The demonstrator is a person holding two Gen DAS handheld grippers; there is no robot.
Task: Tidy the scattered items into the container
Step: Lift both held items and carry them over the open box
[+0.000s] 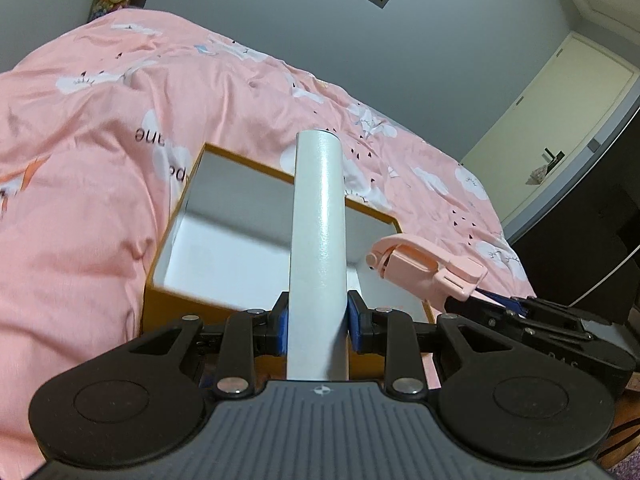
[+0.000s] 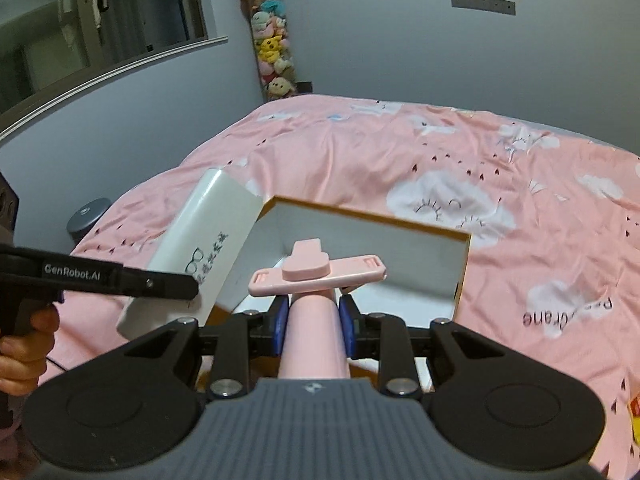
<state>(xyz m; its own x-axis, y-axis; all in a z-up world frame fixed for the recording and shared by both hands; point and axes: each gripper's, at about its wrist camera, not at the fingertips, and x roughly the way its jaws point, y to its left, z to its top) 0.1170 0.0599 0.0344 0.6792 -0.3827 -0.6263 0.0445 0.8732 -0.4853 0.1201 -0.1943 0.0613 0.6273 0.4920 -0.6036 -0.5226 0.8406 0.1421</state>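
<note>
An open orange box with a white inside (image 1: 256, 216) lies on the pink bed; it also shows in the right wrist view (image 2: 384, 240). My left gripper (image 1: 316, 320) is shut on a flat white box (image 1: 318, 232) and holds it above the near edge of the open box; the white box shows in the right wrist view (image 2: 200, 256). My right gripper (image 2: 314, 324) is shut on a pink phone holder (image 2: 316, 272), held over the box's near side. The holder also shows in the left wrist view (image 1: 424, 266), at the box's right corner.
The pink duvet (image 2: 440, 152) with cloud prints covers the bed around the box. A column of plush toys (image 2: 272, 48) stands in the far corner. A dark round stool (image 2: 86, 216) stands left of the bed. A dark cabinet (image 1: 592, 232) stands to the right.
</note>
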